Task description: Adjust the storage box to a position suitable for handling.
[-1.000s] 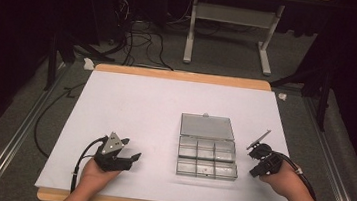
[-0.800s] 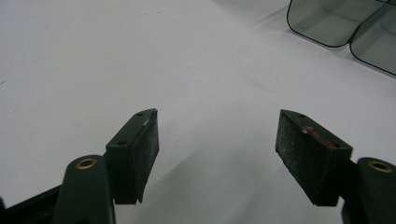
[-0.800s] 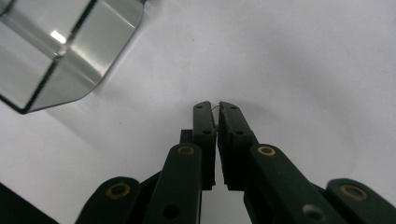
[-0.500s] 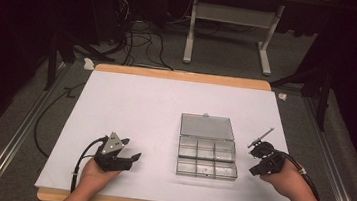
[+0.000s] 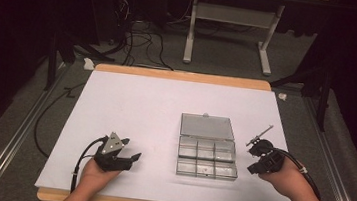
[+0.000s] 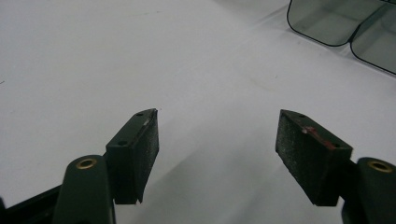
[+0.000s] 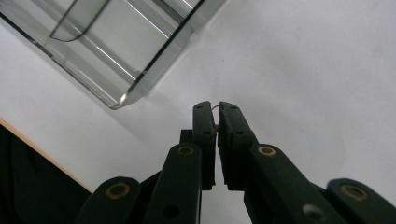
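Clear plastic compartment box (image 5: 207,156), lid open, compartments apparently empty, at table centre: my right gripper (image 5: 255,166), at its three o'clock, pinches a tiny wire-like part (image 7: 215,108) not yet dropped in; my left gripper (image 5: 127,159), at nine o'clock, gapes wide, idle.

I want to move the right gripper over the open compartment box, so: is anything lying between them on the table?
Nothing visible. The right gripper, jaws shut, hangs just right of the compartment box, whose lid is folded back on the far side. Only bare white sheet lies between them.
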A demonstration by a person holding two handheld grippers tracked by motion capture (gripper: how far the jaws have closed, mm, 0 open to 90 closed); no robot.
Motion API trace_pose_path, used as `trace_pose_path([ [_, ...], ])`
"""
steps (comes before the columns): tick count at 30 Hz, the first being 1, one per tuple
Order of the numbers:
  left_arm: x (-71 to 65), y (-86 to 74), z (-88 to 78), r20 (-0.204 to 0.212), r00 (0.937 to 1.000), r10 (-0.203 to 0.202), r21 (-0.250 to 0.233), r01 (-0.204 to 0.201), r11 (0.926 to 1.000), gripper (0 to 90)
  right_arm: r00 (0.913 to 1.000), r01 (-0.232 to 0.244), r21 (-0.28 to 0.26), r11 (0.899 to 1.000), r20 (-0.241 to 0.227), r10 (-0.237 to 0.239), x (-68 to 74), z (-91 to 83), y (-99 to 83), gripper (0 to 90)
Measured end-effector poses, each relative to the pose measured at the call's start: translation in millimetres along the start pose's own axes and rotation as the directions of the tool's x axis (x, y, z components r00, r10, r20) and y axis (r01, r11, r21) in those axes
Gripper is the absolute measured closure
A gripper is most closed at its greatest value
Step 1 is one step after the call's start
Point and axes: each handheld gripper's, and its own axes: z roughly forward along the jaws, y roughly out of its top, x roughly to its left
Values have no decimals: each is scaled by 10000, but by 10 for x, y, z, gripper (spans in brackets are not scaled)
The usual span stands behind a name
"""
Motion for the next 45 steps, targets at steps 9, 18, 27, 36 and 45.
trace_pose_path([
  [9,0,-1,-2,-9,10000,-16,-15,16,10000,305,9999,144,-210,9997,-45,-145,85,-91,62,868],
  [18,0,-1,-2,-3,10000,-42,-15,42,10000,305,9989,457,-415,9981,-123,-462,172,-155,149,868],
  [27,2,-1,-5,30,10000,-51,-9,51,10000,306,9969,775,-468,9959,-115,-781,280,-185,260,868],
  [36,0,-1,-2,16,10000,-15,-33,15,10000,306,9941,1052,-501,9932,-223,-1064,396,-162,363,868],
  [45,1,-1,-2,14,10000,-31,-26,31,10000,306,9904,1323,-420,9903,-339,-1337,506,-115,466,868],
])
